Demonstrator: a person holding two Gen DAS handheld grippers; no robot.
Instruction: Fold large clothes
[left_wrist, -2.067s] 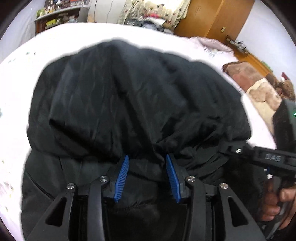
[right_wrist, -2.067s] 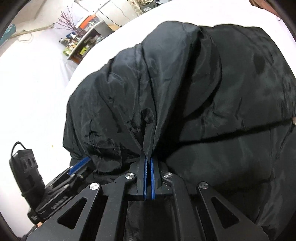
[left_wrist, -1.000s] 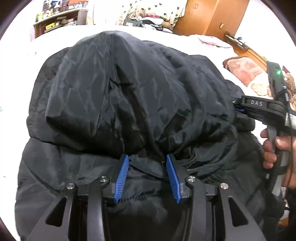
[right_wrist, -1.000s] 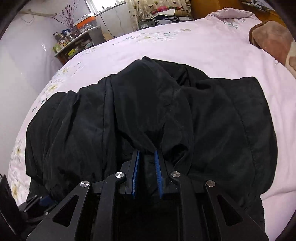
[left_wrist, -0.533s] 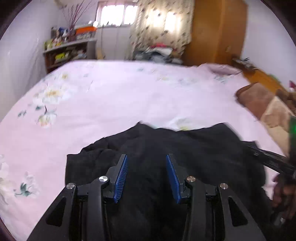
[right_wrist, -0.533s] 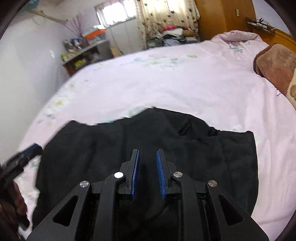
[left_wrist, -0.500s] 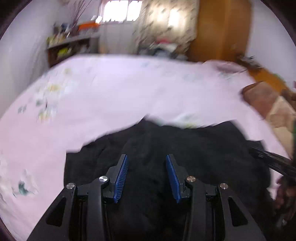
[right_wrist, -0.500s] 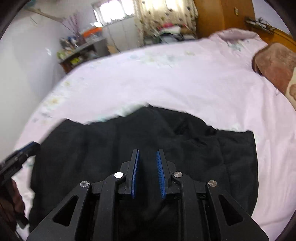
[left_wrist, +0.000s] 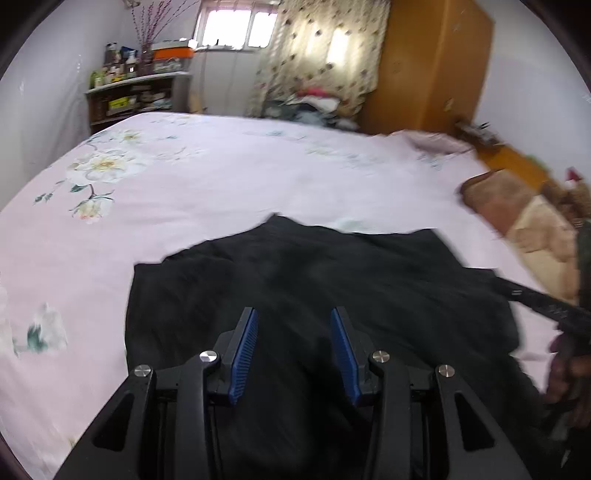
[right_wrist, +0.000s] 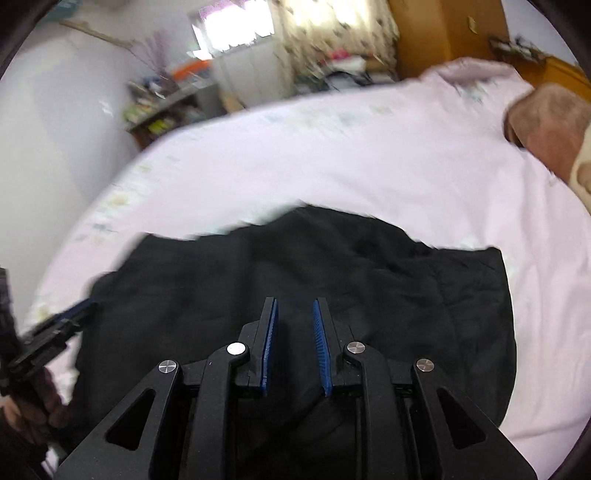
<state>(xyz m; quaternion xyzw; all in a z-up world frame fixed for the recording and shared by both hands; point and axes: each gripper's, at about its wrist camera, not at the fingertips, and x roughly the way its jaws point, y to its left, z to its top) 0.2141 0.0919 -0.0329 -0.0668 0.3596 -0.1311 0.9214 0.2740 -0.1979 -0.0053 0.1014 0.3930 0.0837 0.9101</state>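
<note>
A large black padded jacket (left_wrist: 314, 280) lies folded and flat on the pink floral bedsheet (left_wrist: 184, 177); it also shows in the right wrist view (right_wrist: 332, 266). My left gripper (left_wrist: 293, 321) is open and empty, held above the jacket's near edge. My right gripper (right_wrist: 294, 314) is open and empty, also above the near part of the jacket. The right gripper's tip shows at the right of the left wrist view (left_wrist: 535, 299), and the left gripper's tip at the left of the right wrist view (right_wrist: 62, 321).
Brown and cream pillows (left_wrist: 517, 206) lie at the bed's right side. A cluttered shelf (left_wrist: 136, 92) stands at the far left, a wooden wardrobe (left_wrist: 424, 62) at the back right, and a pile of clothes (left_wrist: 314, 103) beyond the bed.
Both grippers let go of the jacket's folded-over part, which now lies flat on the bed. Both have lifted and pulled back; the right jaws went from shut to open.
</note>
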